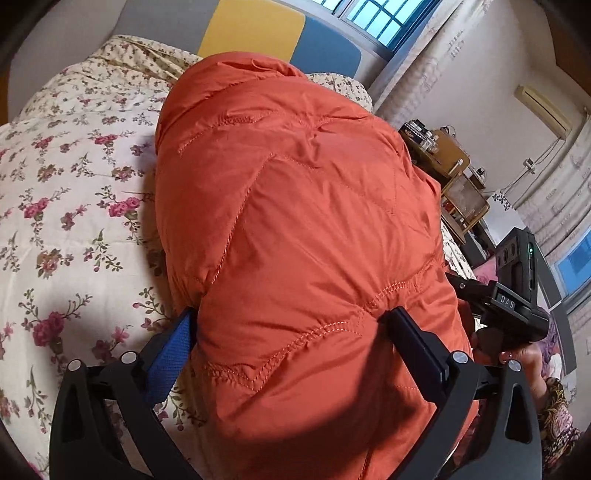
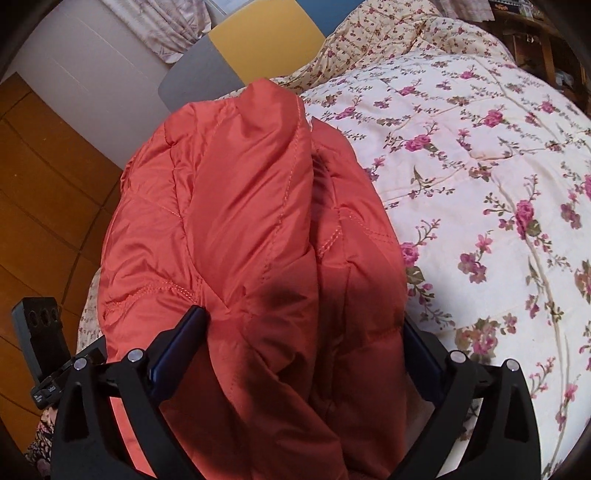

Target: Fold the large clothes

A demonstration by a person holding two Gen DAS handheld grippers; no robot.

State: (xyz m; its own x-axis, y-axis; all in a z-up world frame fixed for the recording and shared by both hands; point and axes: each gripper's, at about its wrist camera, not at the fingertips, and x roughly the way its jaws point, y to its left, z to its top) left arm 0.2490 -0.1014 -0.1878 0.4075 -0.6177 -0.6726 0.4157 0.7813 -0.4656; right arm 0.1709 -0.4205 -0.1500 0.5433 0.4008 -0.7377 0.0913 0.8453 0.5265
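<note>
An orange quilted puffer jacket point(image 1: 295, 221) lies bunched on a floral bedspread point(image 1: 66, 206). My left gripper point(image 1: 291, 328) has its fingers spread wide around a thick fold of the jacket, pressing into it on both sides. In the right wrist view the jacket point(image 2: 251, 229) fills the middle, near the bed's left edge. My right gripper point(image 2: 306, 328) also holds a thick fold of the jacket between its two fingers. The right gripper's body also shows in the left wrist view point(image 1: 513, 295), at the jacket's right side.
The floral bedspread point(image 2: 480, 184) spreads to the right. A yellow, blue and grey headboard point(image 1: 258, 29) stands at the far end. A wooden shelf unit with clutter point(image 1: 454, 173) is beside the bed. Wooden floor point(image 2: 44, 184) lies left of the bed.
</note>
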